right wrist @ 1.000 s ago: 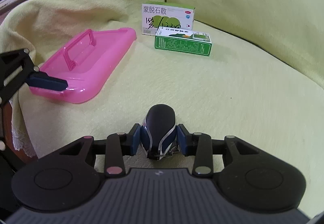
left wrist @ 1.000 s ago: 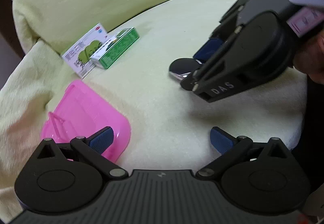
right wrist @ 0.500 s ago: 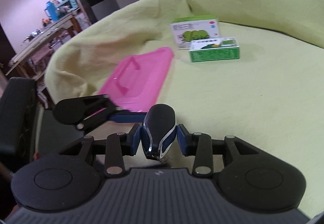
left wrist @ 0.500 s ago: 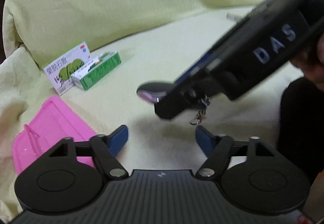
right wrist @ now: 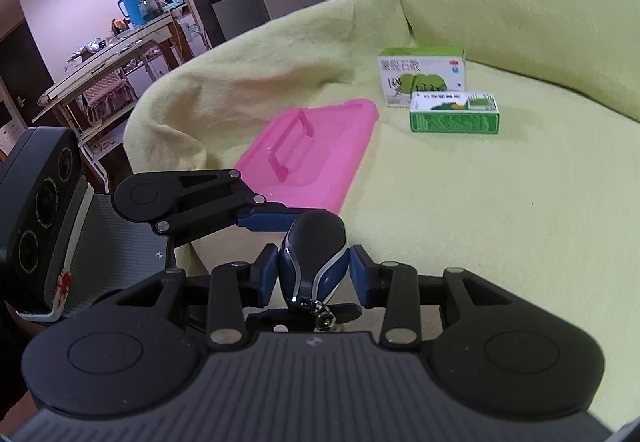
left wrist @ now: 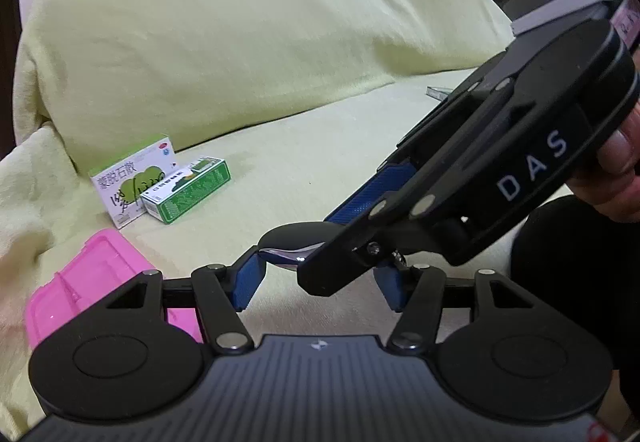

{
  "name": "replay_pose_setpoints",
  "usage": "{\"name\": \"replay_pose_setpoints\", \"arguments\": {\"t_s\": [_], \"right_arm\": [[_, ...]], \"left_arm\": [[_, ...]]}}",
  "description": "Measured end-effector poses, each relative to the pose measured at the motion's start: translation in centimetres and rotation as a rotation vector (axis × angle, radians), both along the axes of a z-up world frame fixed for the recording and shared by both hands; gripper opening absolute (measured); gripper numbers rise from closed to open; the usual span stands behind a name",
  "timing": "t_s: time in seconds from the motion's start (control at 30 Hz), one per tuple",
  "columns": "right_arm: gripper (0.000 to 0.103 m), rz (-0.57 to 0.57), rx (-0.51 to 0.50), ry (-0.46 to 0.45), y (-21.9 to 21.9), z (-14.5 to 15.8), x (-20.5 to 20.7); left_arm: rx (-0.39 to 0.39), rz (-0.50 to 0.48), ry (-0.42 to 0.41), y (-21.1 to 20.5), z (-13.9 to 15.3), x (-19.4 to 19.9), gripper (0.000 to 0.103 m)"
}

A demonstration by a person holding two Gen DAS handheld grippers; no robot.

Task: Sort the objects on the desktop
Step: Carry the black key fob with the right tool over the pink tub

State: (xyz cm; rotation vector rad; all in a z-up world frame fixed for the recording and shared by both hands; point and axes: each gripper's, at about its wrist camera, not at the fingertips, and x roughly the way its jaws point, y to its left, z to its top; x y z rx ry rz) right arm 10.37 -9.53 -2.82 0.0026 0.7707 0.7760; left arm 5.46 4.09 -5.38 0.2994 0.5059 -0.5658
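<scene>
One black car key fob (right wrist: 314, 254), lower centre, is clamped by the right gripper (right wrist: 313, 274). The left gripper (left wrist: 320, 276) stands open around it. Two medicine boxes (right wrist: 454, 112) and one pink lid (right wrist: 316, 150) lie beyond.

black gripper (left wrist: 320, 284) with blue ribbed pads (left wrist: 246, 282), silver screws, white "das" lettering on the other's housing.

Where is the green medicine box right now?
In the right wrist view, the green medicine box lies far right on the yellow blanket, before the white carton, right of the pink tray.
</scene>
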Motion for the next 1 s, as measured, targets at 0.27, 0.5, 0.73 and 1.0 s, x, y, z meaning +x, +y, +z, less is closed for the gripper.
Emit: {"name": "replay_pose_setpoints", "arguments": {"t_s": [0.27,0.5,0.73,1.0], "right_arm": [[0.034,0.022,-0.002,-0.071,0.6,1.4,-2.1],[0.034,0.032,0.002,-0.097,0.8,2.1,-3.0],[0.034,0.04,0.003,-0.12,1.4,2.9,-3.6],[0.034,0.123,0.013,-0.142,4.4,3.8,-5.8]], "left_arm": [[-0.105,0.062,0.045,1.9,1.6,-1.2,0.05],[-0.129,0.086,0.033,2.4,2.2,-2.1,0.05],[-0.145,0.104,0.008,2.8,2.6,-2.8,0.05],[-0.137,0.164,-0.024,4.8,3.8,-5.3,0.05]]}}
